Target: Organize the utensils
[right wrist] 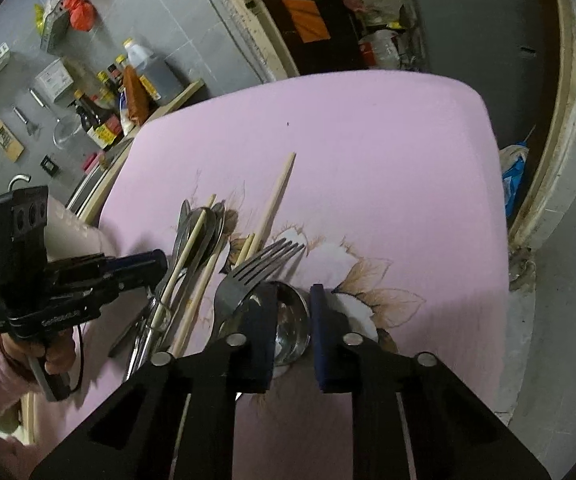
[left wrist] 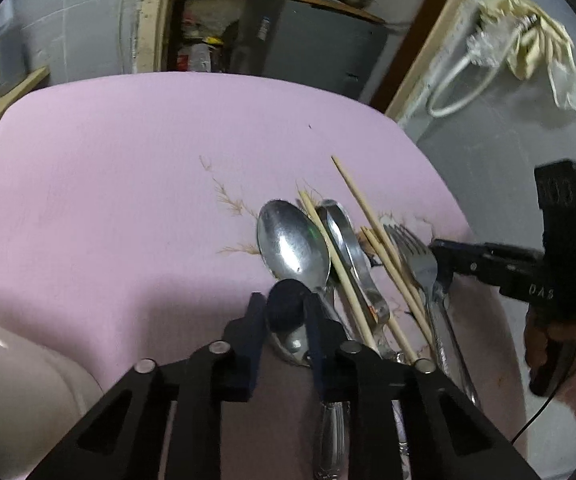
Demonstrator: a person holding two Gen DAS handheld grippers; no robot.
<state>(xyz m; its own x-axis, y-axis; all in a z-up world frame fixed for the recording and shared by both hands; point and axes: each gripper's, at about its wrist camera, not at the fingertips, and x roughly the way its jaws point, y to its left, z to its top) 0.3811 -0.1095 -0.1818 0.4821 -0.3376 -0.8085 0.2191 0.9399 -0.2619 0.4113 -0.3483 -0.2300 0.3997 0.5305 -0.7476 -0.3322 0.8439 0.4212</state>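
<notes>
A pile of utensils lies on a pink tablecloth [left wrist: 128, 184]: a large steel spoon [left wrist: 292, 242], a second spoon [left wrist: 344, 240], a fork [left wrist: 416, 252] and several wooden chopsticks [left wrist: 368, 216]. My left gripper [left wrist: 286, 308] hovers over the near end of the pile, its fingers a little apart around a dark round object; whether they touch it is unclear. In the right wrist view my right gripper [right wrist: 292, 320] is open above a fork [right wrist: 256, 272] and a spoon bowl [right wrist: 290, 320]. The chopsticks [right wrist: 276, 196] and spoons [right wrist: 198, 232] lie to its left.
A pale plastic container [left wrist: 16, 380] sits at the table's left. A shelf with sauce bottles [right wrist: 128, 84] stands behind the table. A dark cabinet [left wrist: 308, 48] is beyond the far edge. The tablecloth has a flower print [right wrist: 368, 292].
</notes>
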